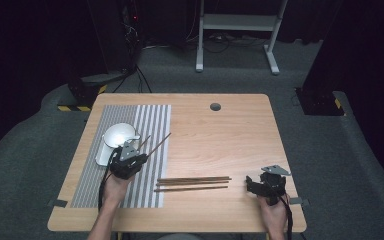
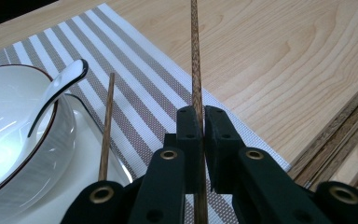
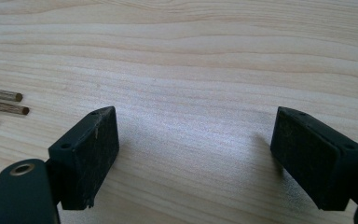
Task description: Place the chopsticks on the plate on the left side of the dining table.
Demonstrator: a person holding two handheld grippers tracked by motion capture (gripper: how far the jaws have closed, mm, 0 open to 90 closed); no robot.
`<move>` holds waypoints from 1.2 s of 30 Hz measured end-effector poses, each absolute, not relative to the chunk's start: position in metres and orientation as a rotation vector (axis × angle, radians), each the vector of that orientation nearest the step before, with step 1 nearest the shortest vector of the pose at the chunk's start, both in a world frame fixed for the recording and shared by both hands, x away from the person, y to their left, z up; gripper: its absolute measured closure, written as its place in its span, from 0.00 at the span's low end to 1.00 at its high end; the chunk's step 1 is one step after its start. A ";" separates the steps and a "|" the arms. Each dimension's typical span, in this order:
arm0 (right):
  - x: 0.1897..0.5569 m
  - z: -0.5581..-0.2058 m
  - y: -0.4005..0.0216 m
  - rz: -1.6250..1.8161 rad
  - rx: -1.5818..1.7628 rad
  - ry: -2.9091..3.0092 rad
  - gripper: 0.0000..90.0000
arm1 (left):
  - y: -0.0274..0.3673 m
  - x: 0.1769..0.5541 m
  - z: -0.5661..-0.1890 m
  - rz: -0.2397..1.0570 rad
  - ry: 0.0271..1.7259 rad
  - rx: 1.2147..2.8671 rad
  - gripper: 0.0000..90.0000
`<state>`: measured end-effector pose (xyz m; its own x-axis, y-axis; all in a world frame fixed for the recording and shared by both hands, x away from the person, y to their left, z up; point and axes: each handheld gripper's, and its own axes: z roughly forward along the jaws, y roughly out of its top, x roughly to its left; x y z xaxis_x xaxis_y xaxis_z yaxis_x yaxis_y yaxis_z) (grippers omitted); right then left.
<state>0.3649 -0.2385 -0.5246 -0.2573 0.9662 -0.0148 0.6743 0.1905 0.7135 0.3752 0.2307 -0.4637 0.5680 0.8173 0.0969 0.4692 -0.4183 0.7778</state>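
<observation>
Light wooden tabletop on grey carpet in a dark room, with a striped placemat along its left edge. Left gripper is clamped on a wooden chopstick above the placemat; its own view adds a white bowl, spoon and second chopstick. Right gripper rests near the front right corner, jaws wide apart on bare wood, three chopsticks lying near the front edge.

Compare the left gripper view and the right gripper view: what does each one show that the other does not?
Left gripper view: the left gripper shut on a chopstick, a second chopstick, a white bowl with a spoon, and the striped placemat. Right gripper view: the right gripper, jaws wide open over bare wood. Both: the wooden table and the chopsticks lying on it.
</observation>
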 end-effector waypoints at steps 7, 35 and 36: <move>0.365 -0.525 -0.239 0.828 1.531 2.004 0.17 | 0.236 0.373 -0.465 0.628 1.042 2.072 0.94; 0.365 -0.525 -0.239 0.828 1.531 2.004 0.17 | 0.263 0.372 -0.475 0.641 1.142 2.053 0.94; 0.365 -0.525 -0.238 0.828 1.532 2.004 0.17 | 0.263 0.372 -0.476 0.640 1.143 2.051 0.94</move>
